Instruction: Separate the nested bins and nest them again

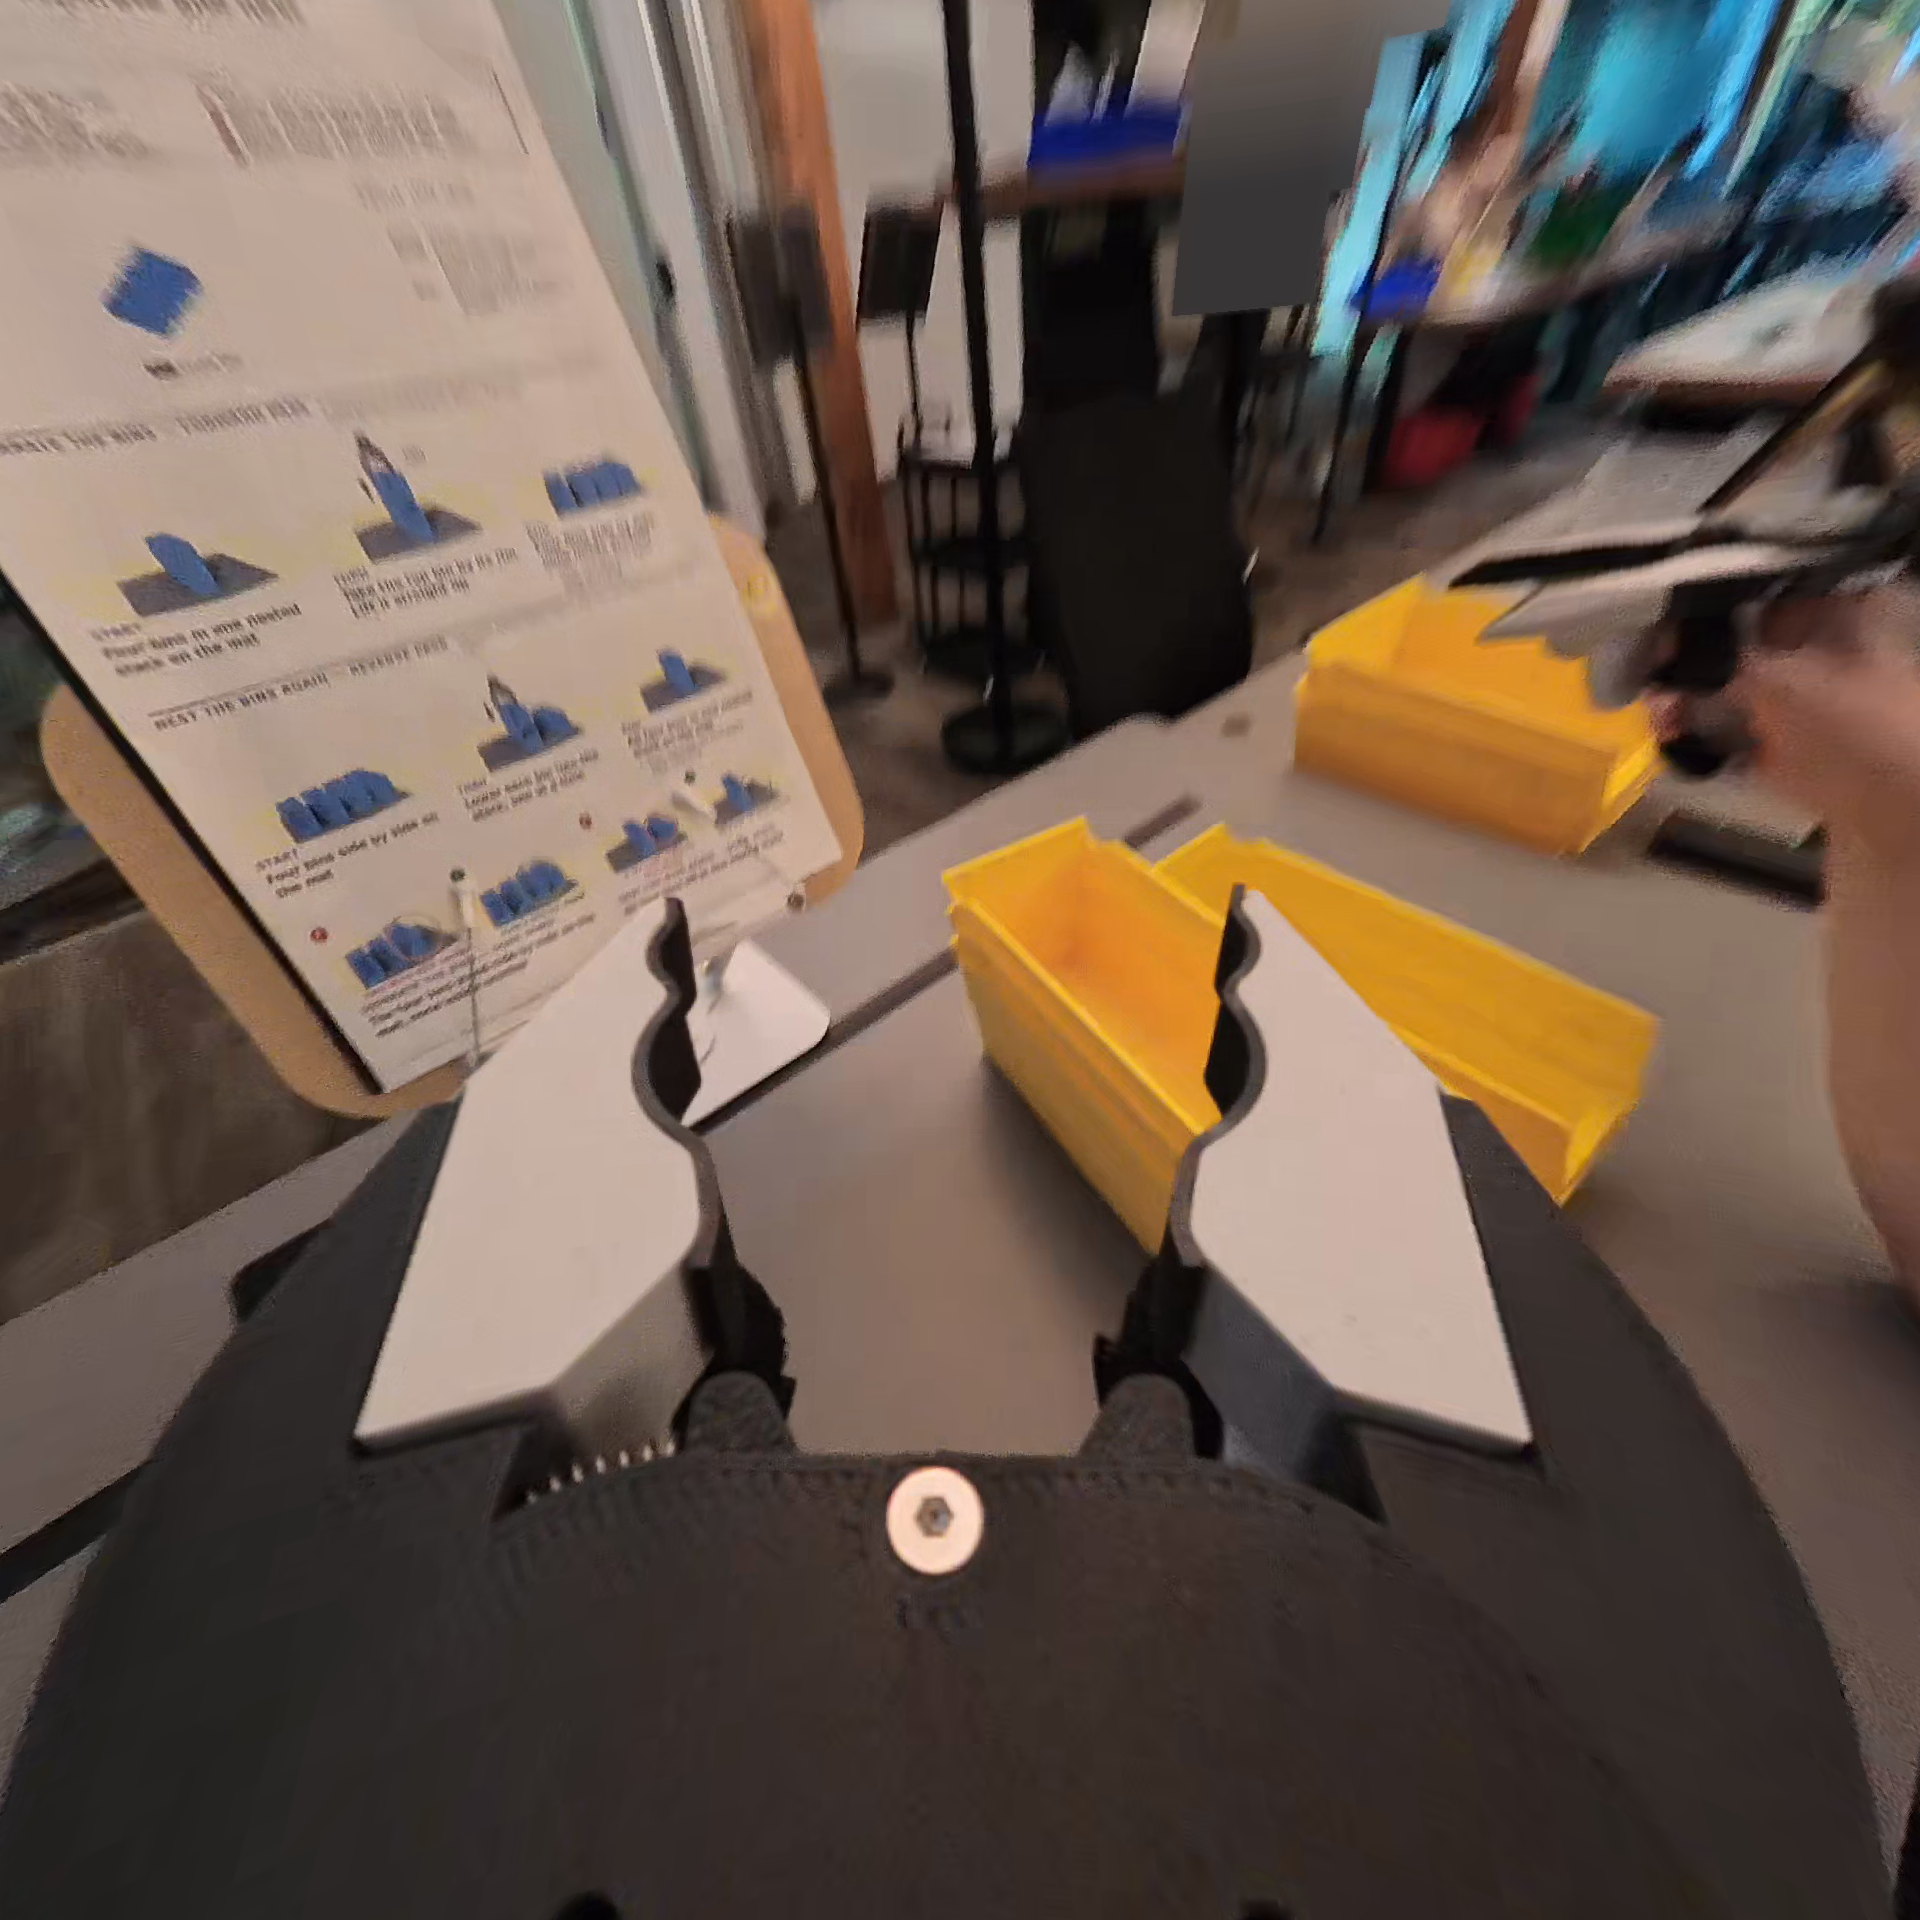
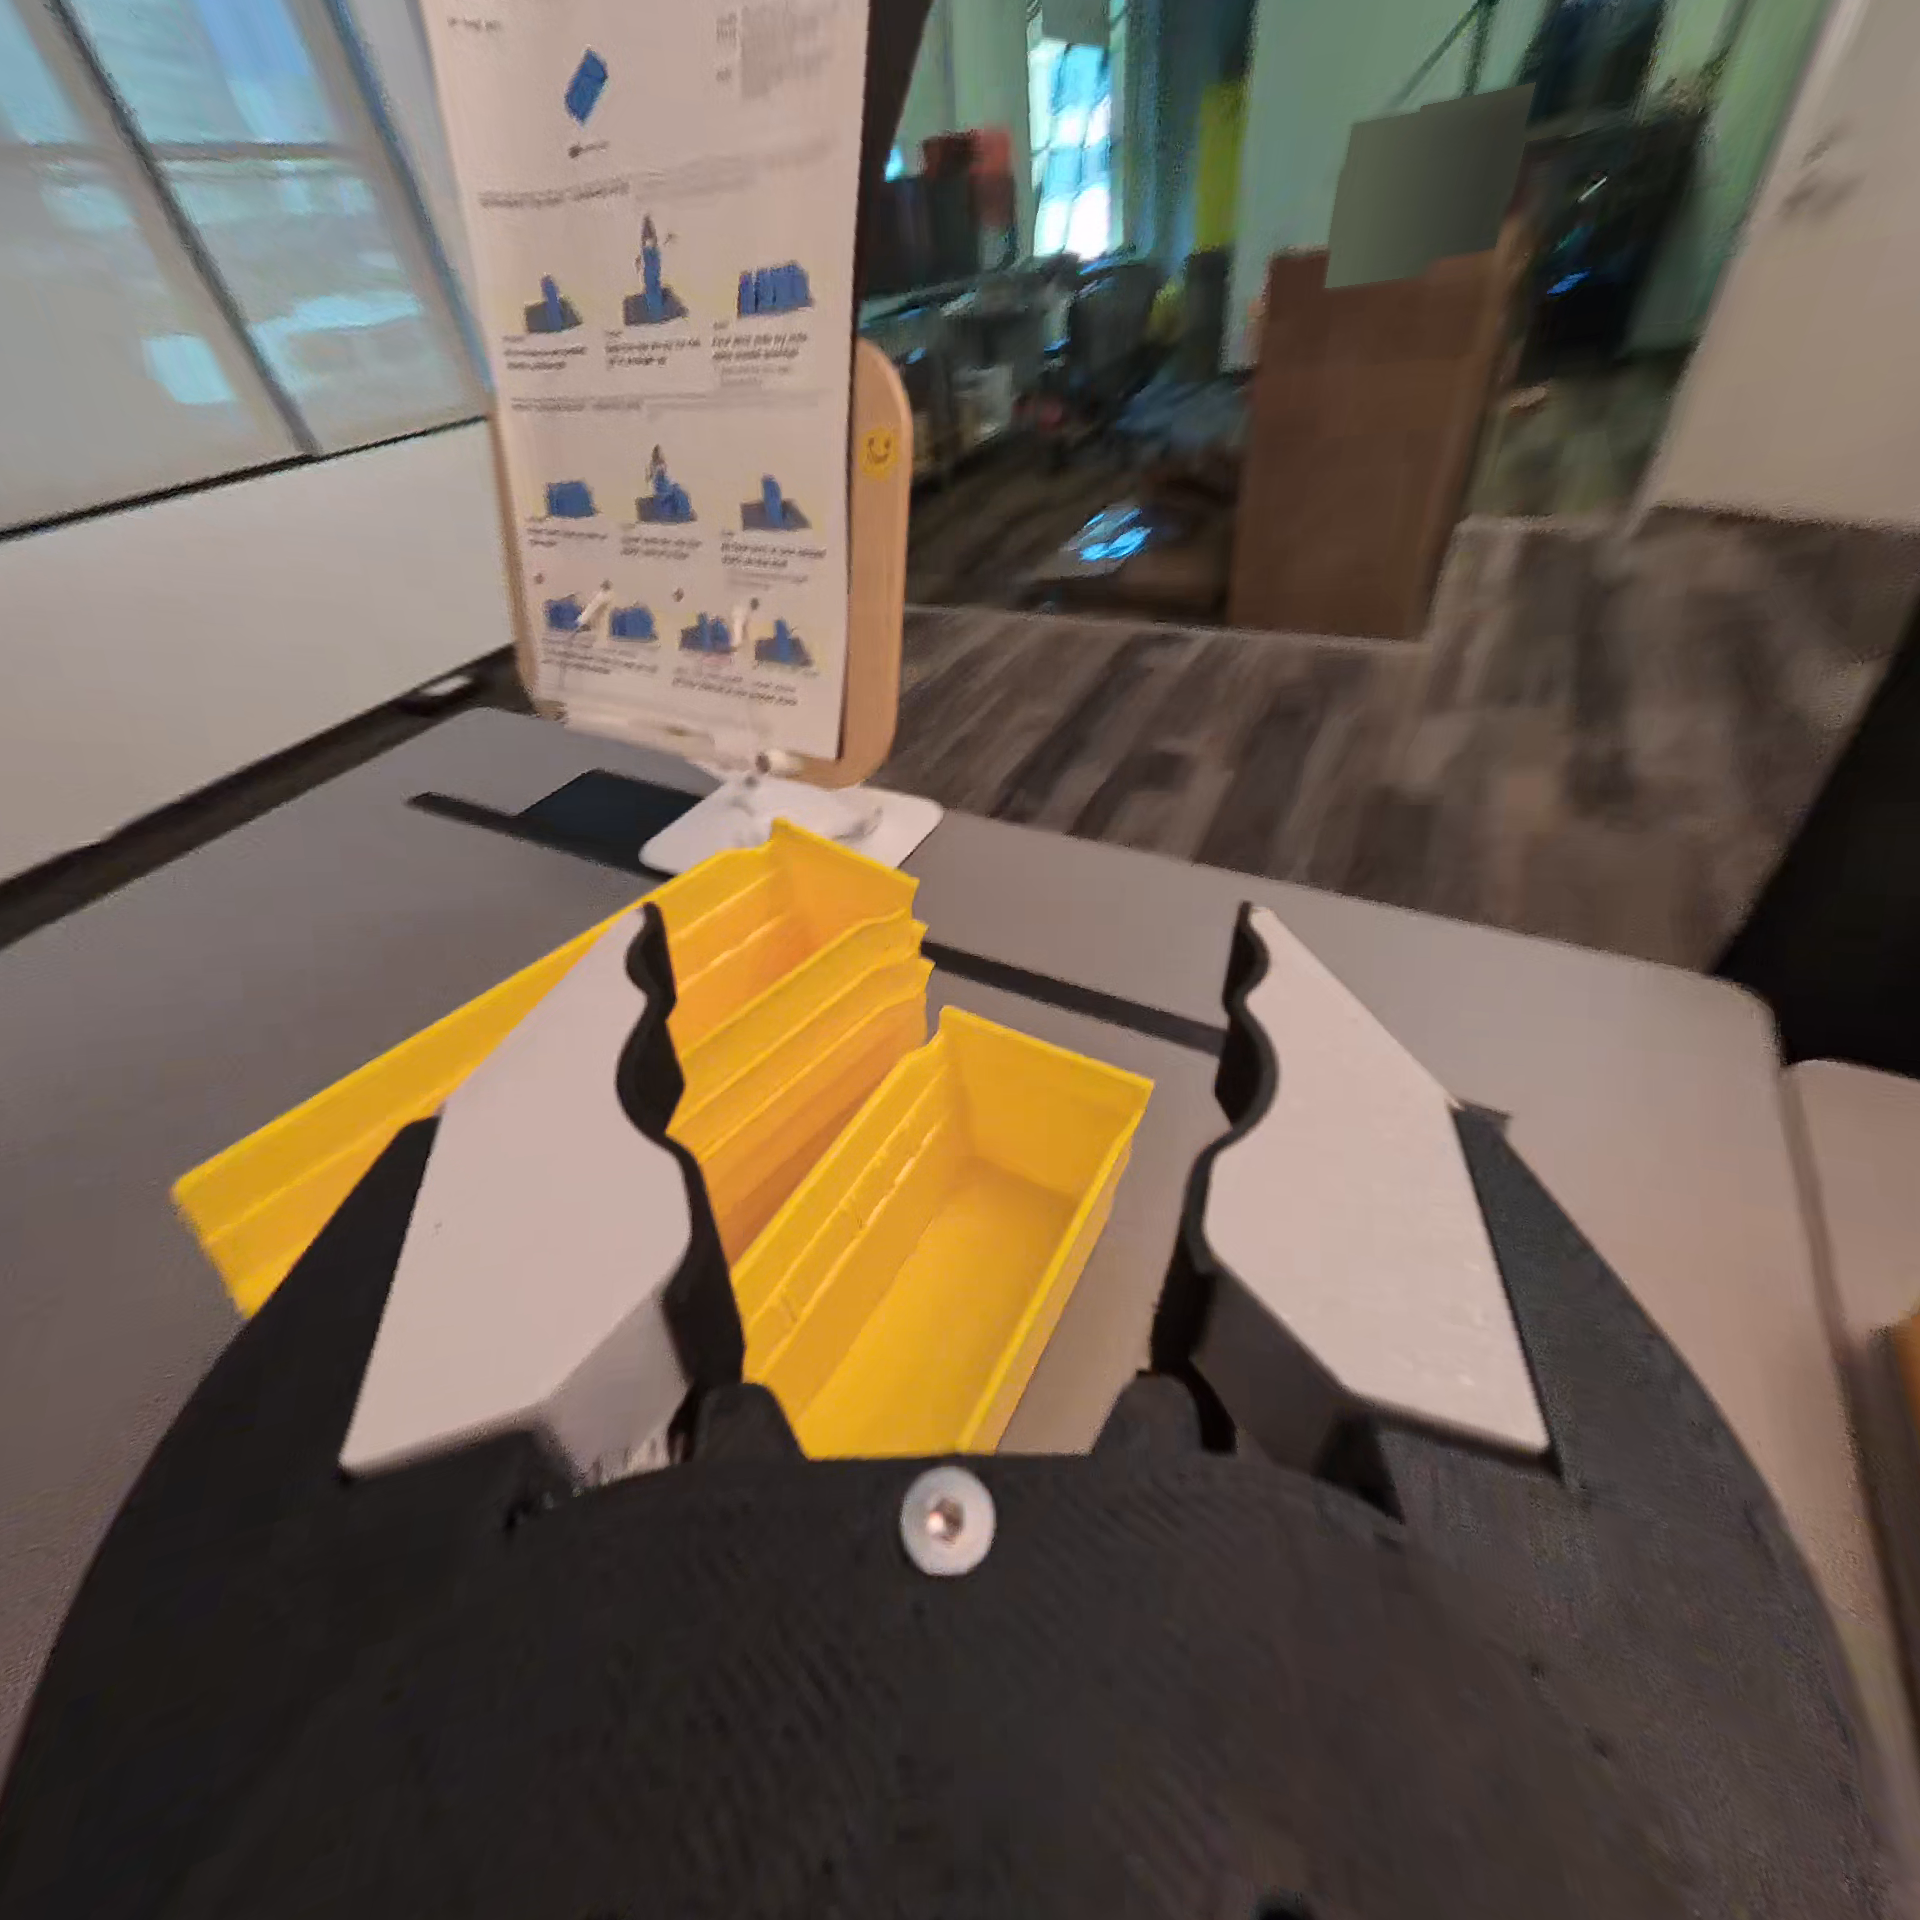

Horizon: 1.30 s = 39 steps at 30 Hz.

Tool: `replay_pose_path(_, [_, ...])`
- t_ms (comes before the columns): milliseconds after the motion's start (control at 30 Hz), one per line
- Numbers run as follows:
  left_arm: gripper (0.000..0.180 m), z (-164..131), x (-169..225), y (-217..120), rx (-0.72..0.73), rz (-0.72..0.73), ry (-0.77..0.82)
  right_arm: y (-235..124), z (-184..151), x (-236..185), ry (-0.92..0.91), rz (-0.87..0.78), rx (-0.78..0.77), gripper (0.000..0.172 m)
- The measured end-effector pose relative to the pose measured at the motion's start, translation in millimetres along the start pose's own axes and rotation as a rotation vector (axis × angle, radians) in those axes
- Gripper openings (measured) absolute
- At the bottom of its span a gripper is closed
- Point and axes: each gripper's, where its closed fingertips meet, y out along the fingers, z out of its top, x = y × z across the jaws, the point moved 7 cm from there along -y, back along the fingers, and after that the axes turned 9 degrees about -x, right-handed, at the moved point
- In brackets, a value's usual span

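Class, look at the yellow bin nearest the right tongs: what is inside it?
The nearest yellow bin shows only its own bare floor and ribbed walls. Its near end is hidden behind the tongs' black body.

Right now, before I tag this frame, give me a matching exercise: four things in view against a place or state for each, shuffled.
Things
1. left gripper
2. nearest yellow bin
3. instruction sheet
4. right gripper

Places or states
A. upright on a stand at the table's far edge
B. open over the dark mat, beside two yellow bins
C. lying below open jaws, untouched
D. open above the yellow bins

Pairs: 1-B, 2-C, 3-A, 4-D
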Motion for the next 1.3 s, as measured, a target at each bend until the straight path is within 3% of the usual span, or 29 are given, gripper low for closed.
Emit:
replay_pose_path(67, [0.099,-17.3,-11.3,-19.0,0.130,-0.074,-0.061,-2.0,-5.3,-19.2,-0.002,-0.089,-0.015,0.116])
replay_pose_path(200, [0.100,-42.1,-31.9,-35.3,0.306,-0.274,-0.150,19.3,-58.2,-41.6,0.122,-0.184,-0.233,0.129])
replay_pose_path(267, [0.100,-45.9,-43.6,-30.9,0.314,-0.275,-0.131,34.3,-81.4,-42.2,0.182,-0.223,-0.368,0.131])
replay_pose_path(367, [0.100,-39.6,-50.5,-21.7,0.324,-0.273,-0.064,55.0,-107.2,-42.4,0.234,-0.298,-0.599,0.150])
replay_pose_path(567, [0.094,-35.6,-50.5,-19.1,0.313,-0.377,-0.008,92.5,-135.3,-44.1,0.279,-0.382,-0.921,0.151])
replay_pose_path(700, [0.094,-40.5,-52.7,-20.9,0.224,-0.408,0.024,103.5,-152.6,-34.6,0.298,-0.438,-1.130,0.152])
replay_pose_path(833, [0.091,-48.0,-54.1,-23.7,0.132,-0.416,0.038,113.0,-162.8,-36.3,0.394,-0.355,-1.211,0.150])
replay_pose_path(933, [0.089,-48.9,-52.8,-29.5,0.112,-0.479,0.033,108.9,-160.2,-37.1,0.399,-0.335,-1.244,0.130])
replay_pose_path(1300, [0.083,-46.1,-82.5,-70.2,0.199,-0.481,-0.025,47.8,-162.5,-37.3,0.623,-0.281,-1.242,0.113])
